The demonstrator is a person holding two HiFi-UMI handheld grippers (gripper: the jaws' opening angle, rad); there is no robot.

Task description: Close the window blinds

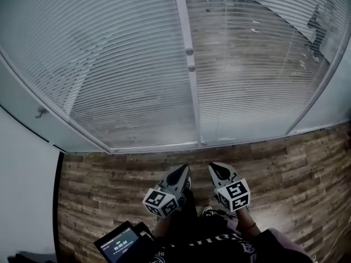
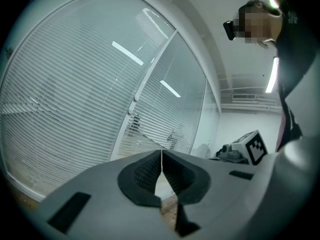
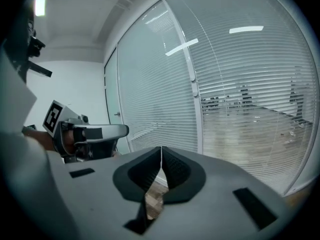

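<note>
Head view looks steeply down on a white vertical mullion (image 1: 189,92) that parts two sets of white horizontal slatted blinds (image 1: 98,64). Those left of the mullion look nearly opaque. Those right of it (image 1: 247,75) have slats turned flat enough that a room beyond shows through (so that side seems the one left to close). Two small round grey knobs (image 1: 190,52) sit one above the other on the mullion. They are apparently the tilt controls, though I cannot tell which serves which side.

Both tools hang well below the mullion's foot, over the brown wood-plank floor (image 1: 109,185). The left hand-held gripper (image 1: 184,170) is just left of the mullion's line and the right hand-held gripper (image 1: 214,167) just right of it. Each has its jaws pressed together with nothing between them, as its own gripper view shows.

The step in hand looks like the approach. To do it well, part the right jaws before arriving and come at one knob squarely. Clamp on its rim rather than its face, then twist slowly while watching the slats right of the mullion. If they do not turn, try the other knob.
</note>
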